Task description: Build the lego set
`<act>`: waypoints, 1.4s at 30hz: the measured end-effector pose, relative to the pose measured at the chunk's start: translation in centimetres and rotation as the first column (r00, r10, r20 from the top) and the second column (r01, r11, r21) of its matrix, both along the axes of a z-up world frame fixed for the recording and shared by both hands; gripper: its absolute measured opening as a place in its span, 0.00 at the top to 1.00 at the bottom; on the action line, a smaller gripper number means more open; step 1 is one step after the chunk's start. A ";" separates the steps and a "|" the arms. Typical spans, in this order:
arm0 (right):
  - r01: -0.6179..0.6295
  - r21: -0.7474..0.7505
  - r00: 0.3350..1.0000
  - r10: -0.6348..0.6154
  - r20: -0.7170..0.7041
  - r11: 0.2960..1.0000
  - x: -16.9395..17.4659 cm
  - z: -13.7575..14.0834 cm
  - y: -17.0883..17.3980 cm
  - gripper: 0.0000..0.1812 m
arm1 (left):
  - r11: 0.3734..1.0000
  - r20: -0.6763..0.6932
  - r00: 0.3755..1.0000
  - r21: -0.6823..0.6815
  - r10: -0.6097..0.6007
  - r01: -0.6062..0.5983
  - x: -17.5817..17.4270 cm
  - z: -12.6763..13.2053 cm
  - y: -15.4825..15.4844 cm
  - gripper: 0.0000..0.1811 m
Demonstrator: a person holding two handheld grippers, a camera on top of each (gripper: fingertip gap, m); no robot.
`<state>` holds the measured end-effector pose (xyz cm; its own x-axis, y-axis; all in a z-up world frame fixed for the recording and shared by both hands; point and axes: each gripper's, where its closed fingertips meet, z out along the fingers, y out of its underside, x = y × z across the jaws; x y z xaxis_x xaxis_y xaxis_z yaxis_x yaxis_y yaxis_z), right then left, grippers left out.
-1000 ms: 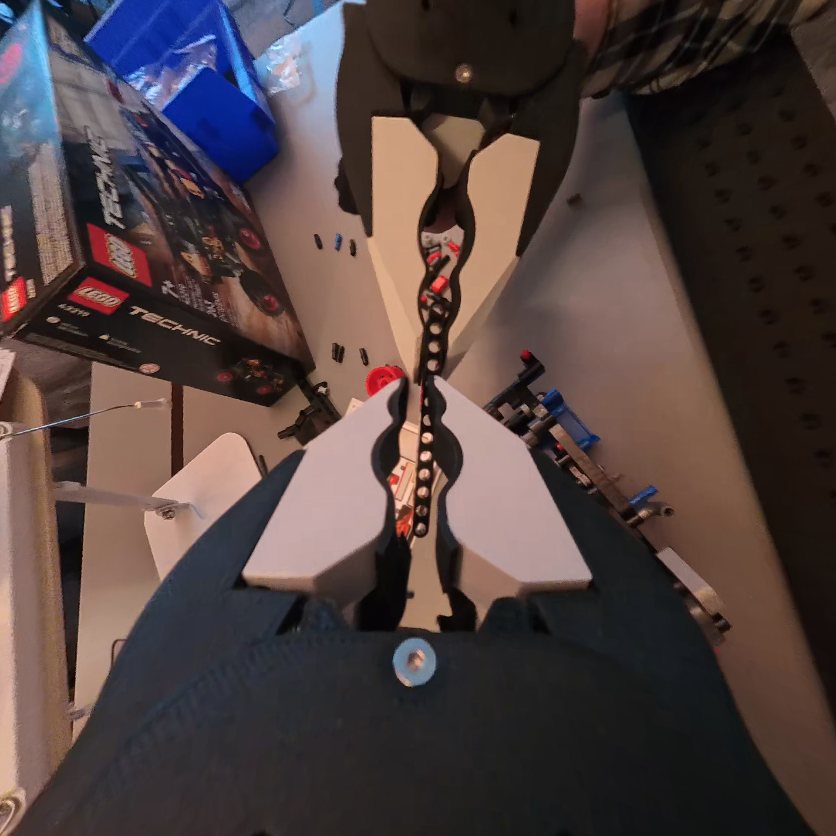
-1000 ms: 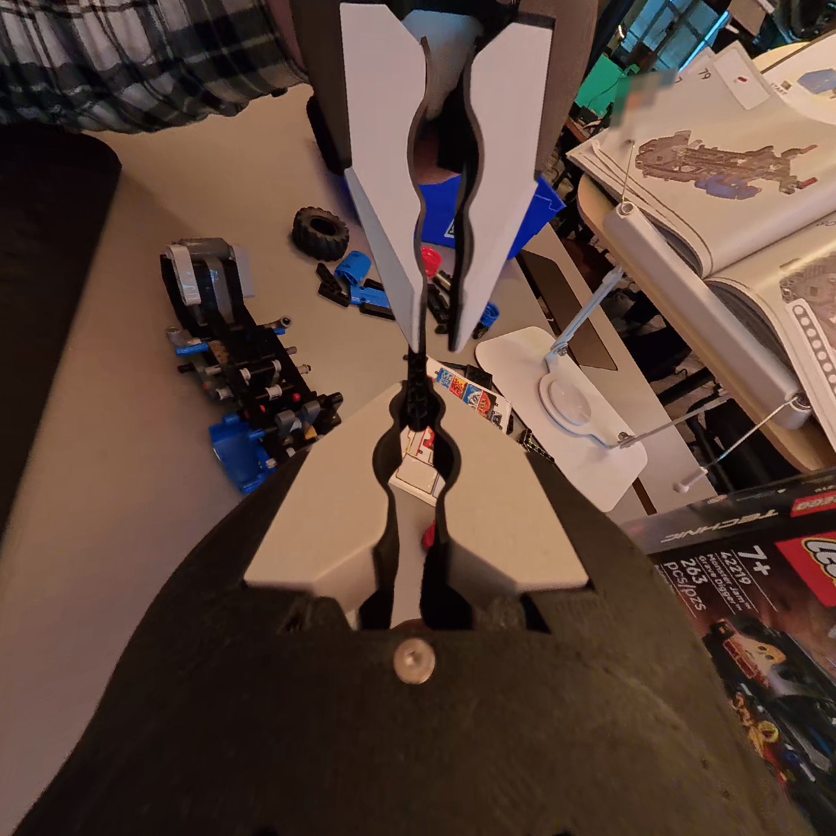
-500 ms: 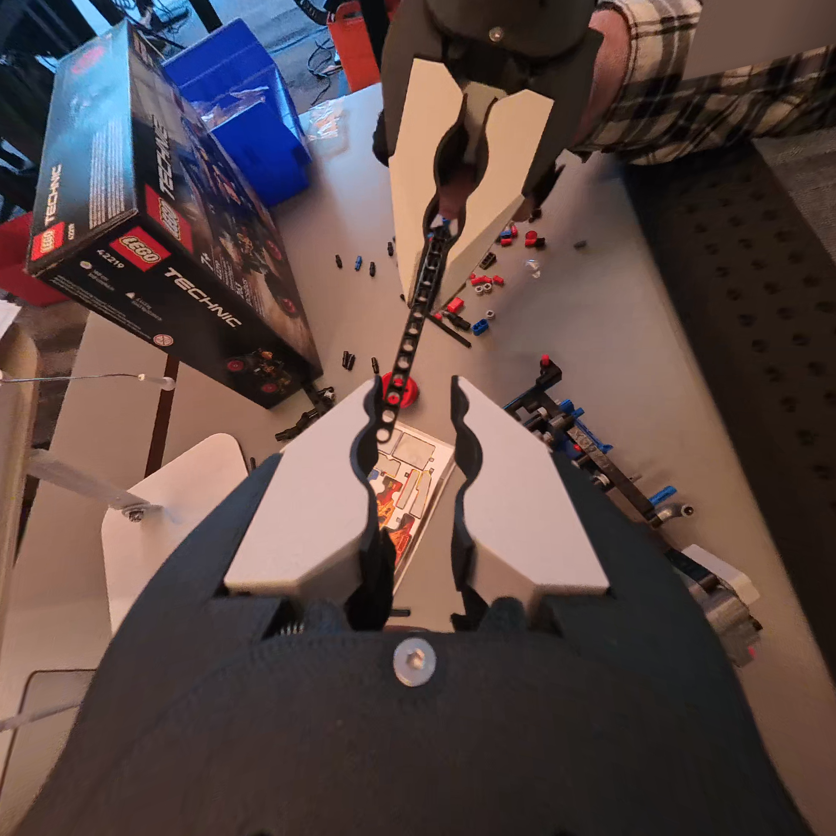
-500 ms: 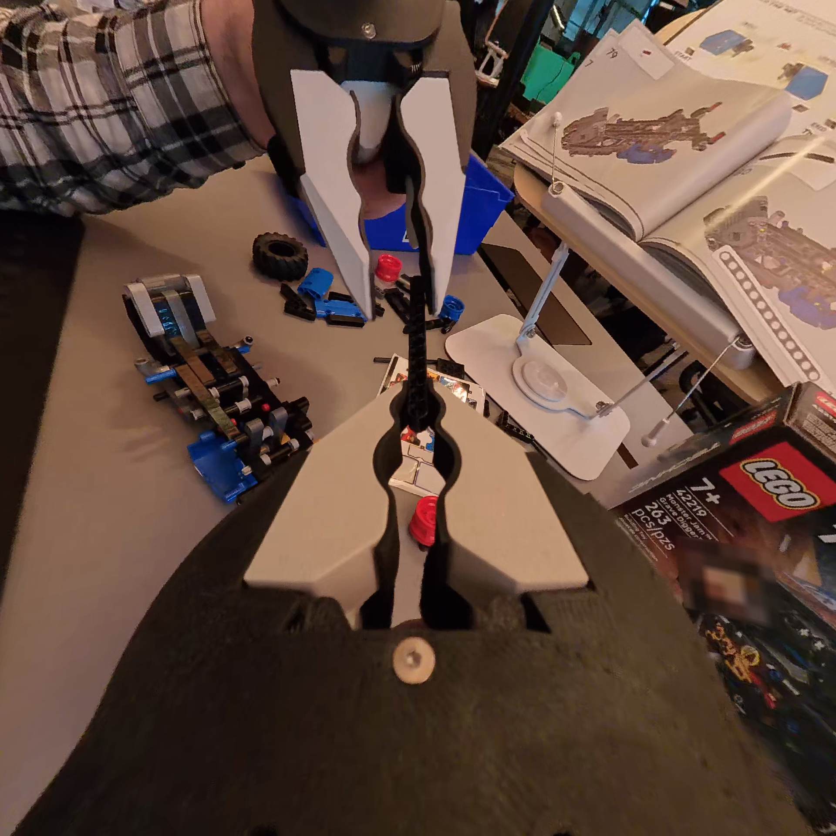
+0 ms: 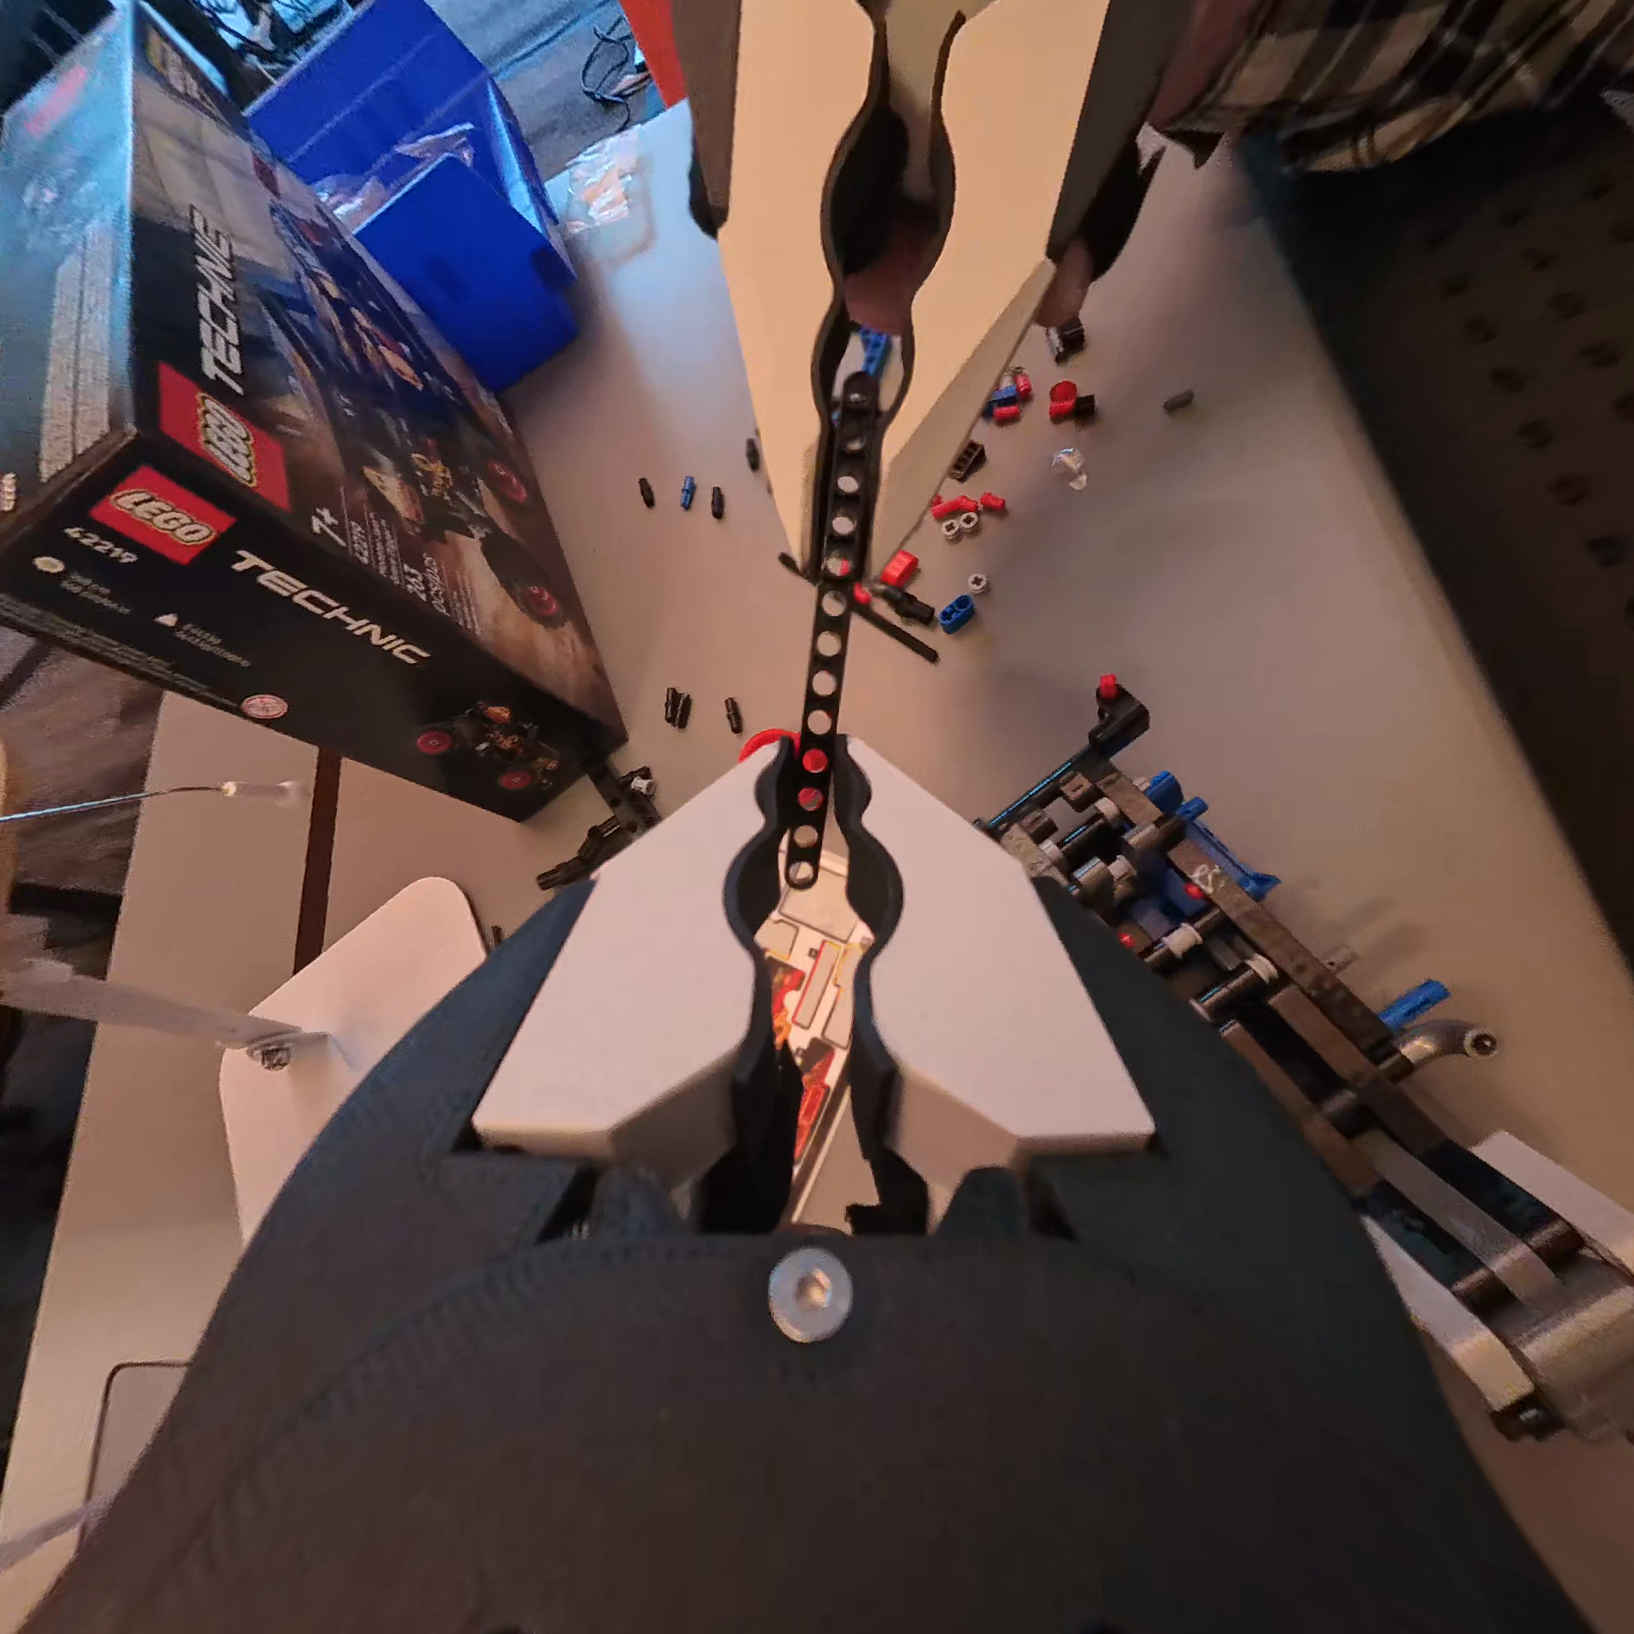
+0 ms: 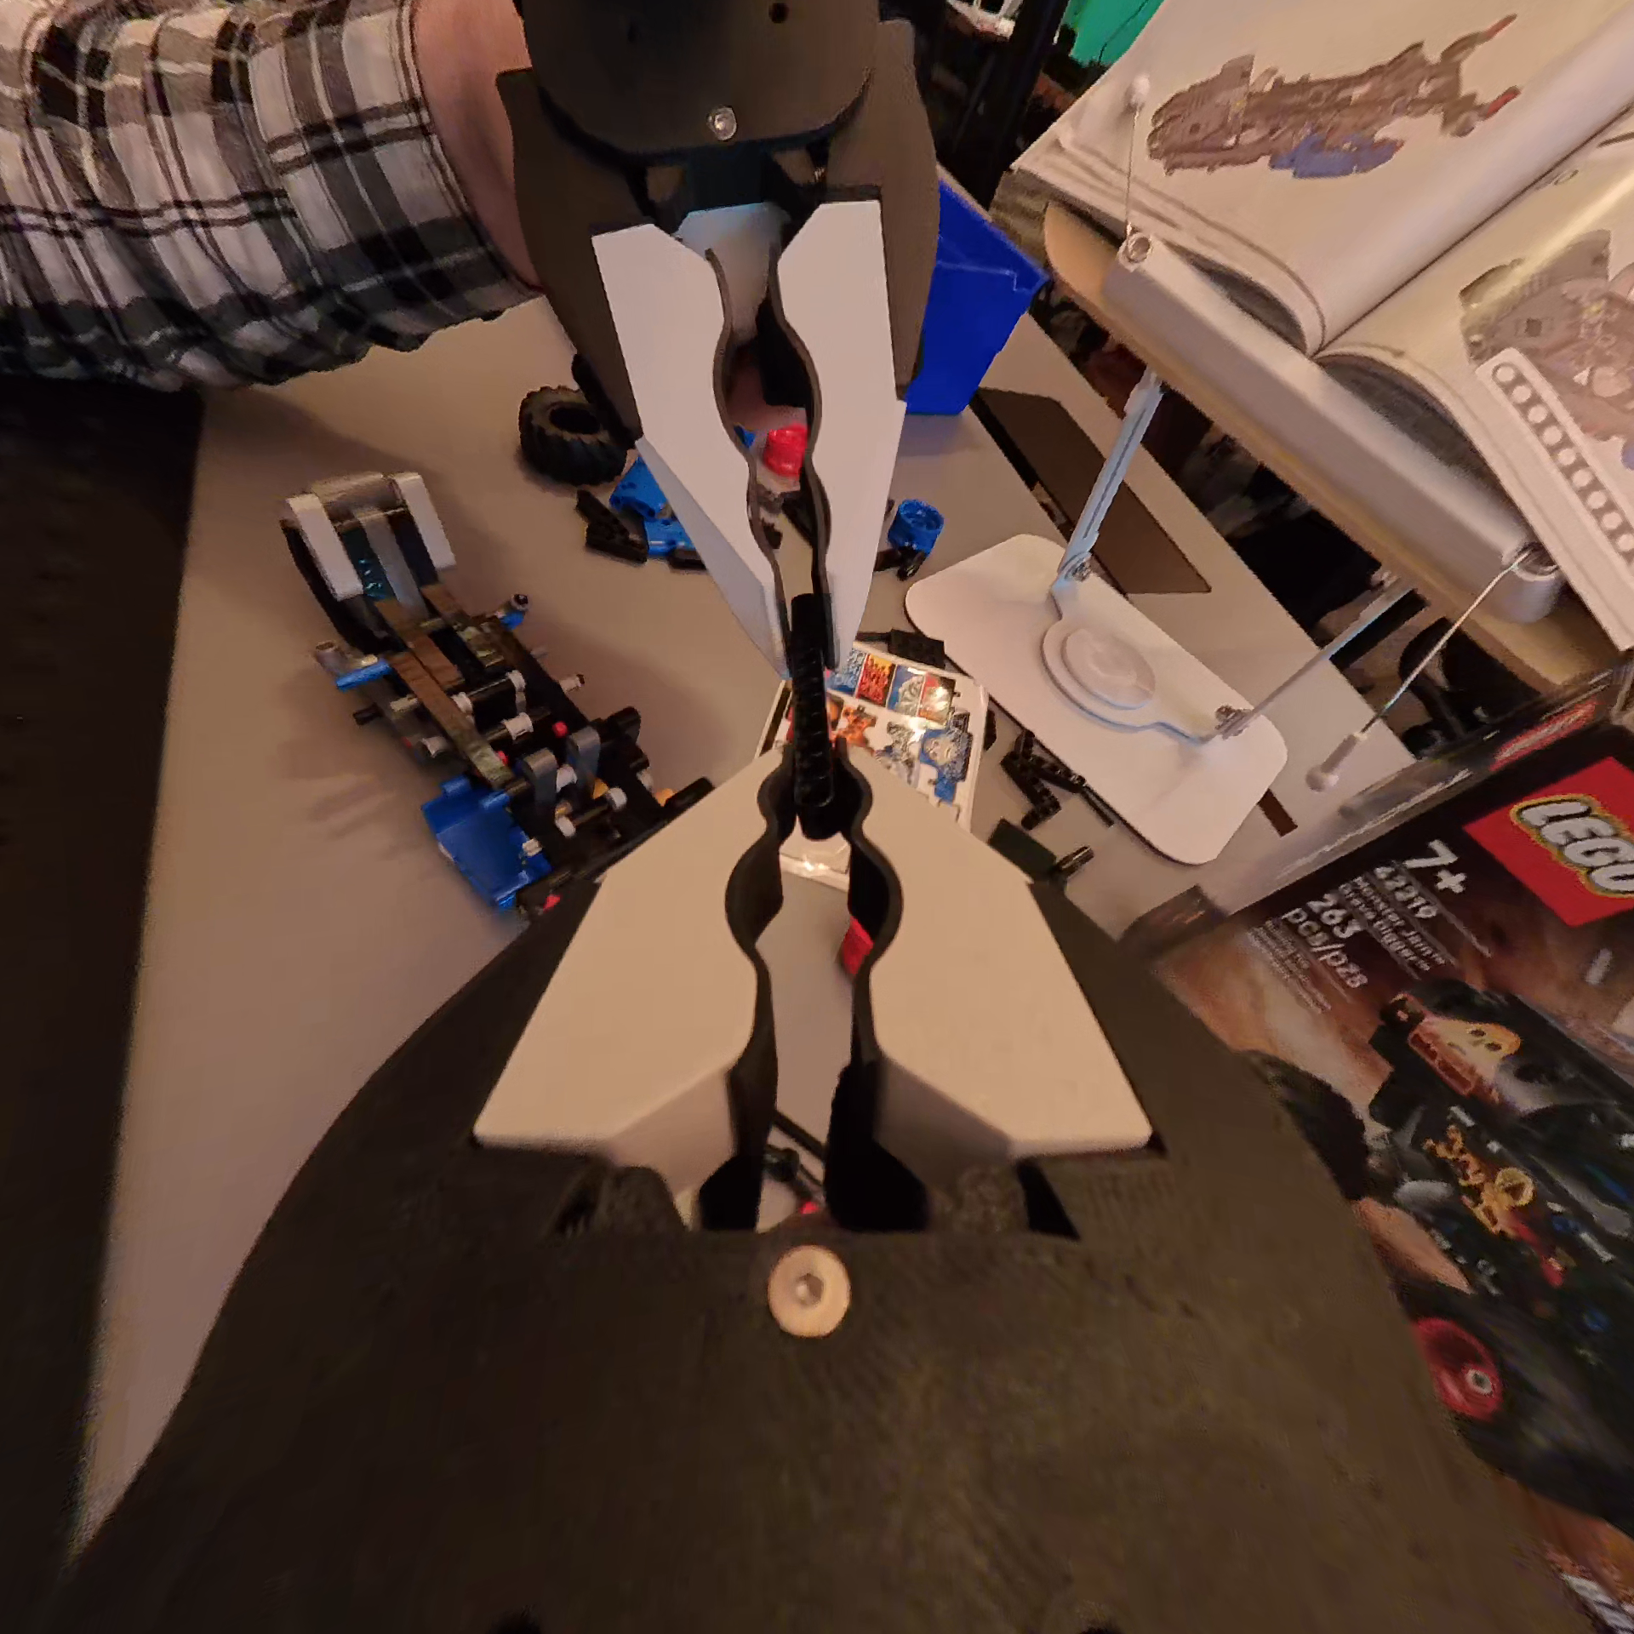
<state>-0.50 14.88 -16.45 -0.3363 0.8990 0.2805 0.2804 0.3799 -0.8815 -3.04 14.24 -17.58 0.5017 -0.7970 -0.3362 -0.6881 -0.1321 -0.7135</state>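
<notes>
– So where's the piece they're working on?

– Up in the air between them. The long black beam (image 5: 827,637) spans tip to tip: the left gripper (image 5: 813,778) has its fingers closed on one end, and the right gripper (image 6: 809,778) is clamped on the other.

– Both really holding it?

– Looks that way to me. In each wrist view the beam runs straight ahead from the near tips into the far ones.

– And the half-built chassis (image 6: 469,681)?

– Down on the table (image 5: 1194,619), off to the left of the right gripper and to the right of the left one, well below the beam. Loose red and blue pins (image 5: 964,522) lie past the left gripper's tips, and the sticker sheet (image 6: 893,707) sits right under the handover.

– What worries you?

– Two grips on one thin bar. If either hand twists or pulls off-line, I'd guess the beam flexes or pops out of a pinch. And if one lets go before the other is firm, it drops into that scatter of small parts or onto the chassis
</notes>
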 end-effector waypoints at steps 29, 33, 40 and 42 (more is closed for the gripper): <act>0.308 -0.011 0.866 -0.275 0.418 0.951 7.2 -11.0 -3.0 0.90 | 0.894 0.112 0.993 -0.448 0.035 0.019 0.7 -7.3 -2.2 0.89; 0.274 -0.039 0.898 -0.241 0.369 0.961 6.9 -8.8 -2.4 0.88 | 0.873 0.220 0.975 -0.482 0.041 0.072 1.0 -7.2 -2.2 0.90; 0.125 -0.119 0.968 -0.094 0.234 0.985 0.1 -5.6 -1.7 0.98 | 0.869 0.301 0.953 -0.479 0.028 0.125 1.6 -7.6 -2.2 0.90; 0.089 -0.120 0.962 -0.054 0.268 0.989 -1.3 -6.6 -1.7 0.98 | 0.873 0.328 0.944 -0.467 0.024 0.140 2.0 -7.6 -2.2 0.90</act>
<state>-1.83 13.14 -23.05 -0.3165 0.9460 0.0703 0.5317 0.2383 -0.8127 -1.09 12.05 -25.22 0.4618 -0.8478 0.2608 -0.4562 -0.4792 -0.7498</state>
